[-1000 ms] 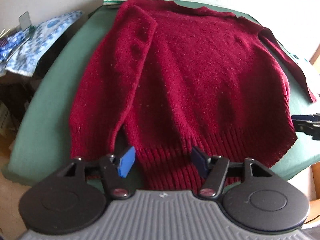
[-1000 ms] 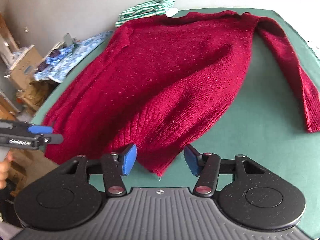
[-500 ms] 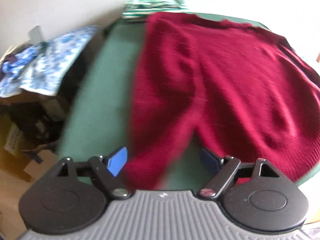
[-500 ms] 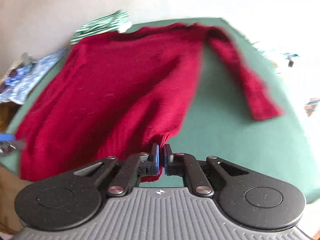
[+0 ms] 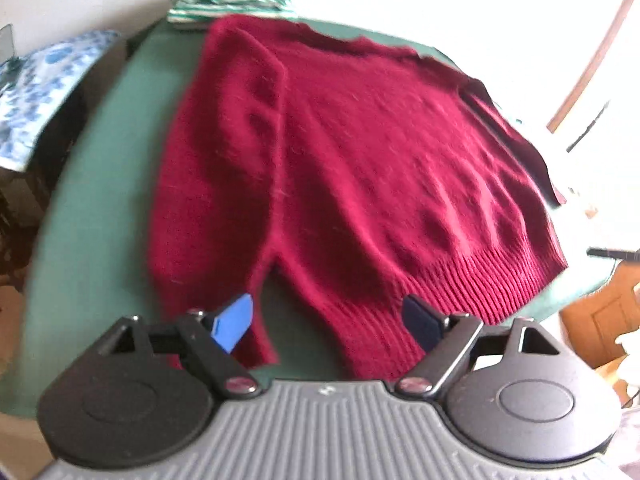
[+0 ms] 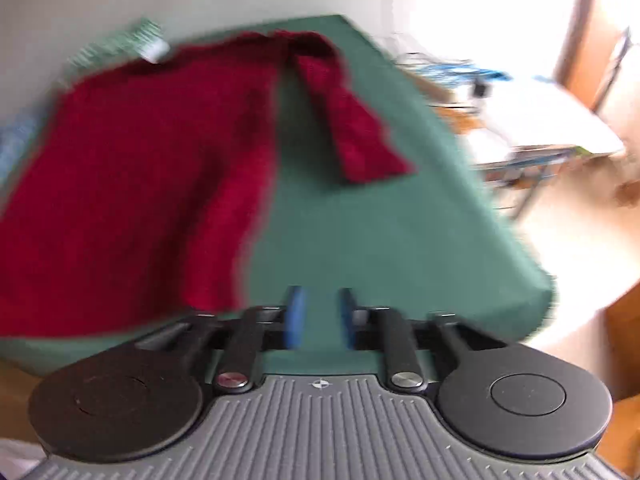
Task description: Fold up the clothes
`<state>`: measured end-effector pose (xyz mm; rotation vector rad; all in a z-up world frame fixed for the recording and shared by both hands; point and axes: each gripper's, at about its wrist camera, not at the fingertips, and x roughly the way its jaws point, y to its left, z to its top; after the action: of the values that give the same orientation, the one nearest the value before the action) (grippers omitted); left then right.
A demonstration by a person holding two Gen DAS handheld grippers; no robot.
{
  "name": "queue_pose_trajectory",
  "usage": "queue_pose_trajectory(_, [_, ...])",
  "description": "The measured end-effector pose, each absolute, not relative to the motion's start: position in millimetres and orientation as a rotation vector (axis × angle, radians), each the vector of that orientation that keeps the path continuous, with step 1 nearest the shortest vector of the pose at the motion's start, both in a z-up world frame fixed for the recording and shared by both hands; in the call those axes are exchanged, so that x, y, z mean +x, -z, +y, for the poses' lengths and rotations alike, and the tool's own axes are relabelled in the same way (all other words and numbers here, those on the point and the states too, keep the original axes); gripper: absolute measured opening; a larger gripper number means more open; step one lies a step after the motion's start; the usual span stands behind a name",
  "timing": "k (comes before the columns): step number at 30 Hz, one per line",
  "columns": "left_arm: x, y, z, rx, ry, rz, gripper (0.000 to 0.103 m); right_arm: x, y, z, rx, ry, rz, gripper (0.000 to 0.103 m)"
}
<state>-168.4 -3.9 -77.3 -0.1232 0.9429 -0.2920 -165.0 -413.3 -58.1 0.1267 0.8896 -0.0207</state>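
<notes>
Motion blur smears the red sweater (image 6: 132,184) edges.

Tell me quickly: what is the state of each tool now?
Left tool: open, holding nothing, over the red sweater hem.
Right tool: partly open, holding nothing.

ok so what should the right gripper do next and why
Probably reach forward to the outstretched sleeve and pinch its cuff, to fold it in over the sweater body. The right gripper is open and empty over bare green table, while that sleeve lies spread away from the body.
</notes>
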Motion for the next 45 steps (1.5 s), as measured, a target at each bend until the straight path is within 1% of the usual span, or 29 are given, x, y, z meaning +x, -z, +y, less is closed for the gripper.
queue_pose_trajectory(1, [-167, 82, -10, -0.121, 0.278, 0.965, 0.084, -160, 57, -407, 0.143, -0.005, 0.871, 0.056])
queue_pose_trajectory(3, [-165, 90, -20, -0.134, 0.252, 1.008, 0.084, -151, 58, -393, 0.113, -0.031, 0.854, 0.060])
queue_pose_trajectory(7, [-165, 93, -38, -0.122, 0.202, 0.999, 0.086, -131, 75, -376, 0.051, -0.058, 0.884, 0.060])
queue_pose_trajectory(9, [-164, 96, -49, -0.068, 0.161, 0.992, 0.088, -124, 83, -375, 0.062, -0.082, 0.909, 0.054])
queue_pose_trajectory(10, [-163, 98, -57, -0.035, 0.147, 0.991, 0.091, -123, 84, -372, 0.055, -0.095, 0.916, 0.055])
queue_pose_trajectory(12, [-163, 101, -67, 0.025, 0.115, 0.978, 0.092, -127, 87, -361, -0.019, -0.108, 0.890, 0.057])
queue_pose_trajectory(13, [-163, 101, -70, 0.022, 0.112, 0.969, 0.088, -129, 89, -356, -0.054, -0.115, 0.875, 0.057])
queue_pose_trajectory(14, [-162, 101, -70, 0.016, 0.104, 0.958, 0.081, -130, 89, -354, -0.076, -0.123, 0.859, 0.055])
queue_pose_trajectory(15, [-162, 100, -70, 0.010, 0.096, 0.947, 0.077, -130, 90, -355, -0.072, -0.133, 0.849, 0.039])
queue_pose_trajectory(16, [-162, 99, -70, 0.004, 0.087, 0.935, 0.062, -129, 90, -358, -0.051, -0.145, 0.841, 0.025])
queue_pose_trajectory(17, [-161, 97, -70, -0.009, 0.094, 0.930, 0.039, -128, 90, -360, -0.040, -0.153, 0.836, 0.009])
queue_pose_trajectory(18, [-160, 95, -71, -0.022, 0.101, 0.926, 0.024, -128, 89, -362, -0.033, -0.160, 0.832, 0.009])
queue_pose_trajectory(19, [-163, 91, -70, -0.025, 0.103, 0.920, 0.011, -128, 88, -363, -0.037, -0.168, 0.832, 0.009])
queue_pose_trajectory(20, [-167, 88, -70, -0.028, 0.105, 0.915, 0.009, -128, 87, -363, -0.041, -0.175, 0.831, 0.008])
queue_pose_trajectory(26, [-186, 66, -67, -0.043, 0.114, 0.882, 0.005, -147, 51, -389, -0.001, -0.214, 0.788, 0.008])
queue_pose_trajectory(31, [-203, 47, -64, -0.055, 0.121, 0.854, 0.005, -175, 33, -399, -0.065, -0.269, 0.816, 0.008])
queue_pose_trajectory(37, [-210, 77, -67, 0.003, 0.115, 0.960, 0.005, -191, 55, -395, -0.130, -0.286, 0.903, 0.008])
queue_pose_trajectory(43, [-214, 90, -70, 0.088, 0.132, 0.987, 0.005, -192, 72, -389, -0.168, -0.282, 0.939, 0.009])
queue_pose_trajectory(45, [-214, 90, -69, 0.107, 0.133, 0.991, 0.005, -190, 76, -388, -0.175, -0.295, 0.986, 0.012])
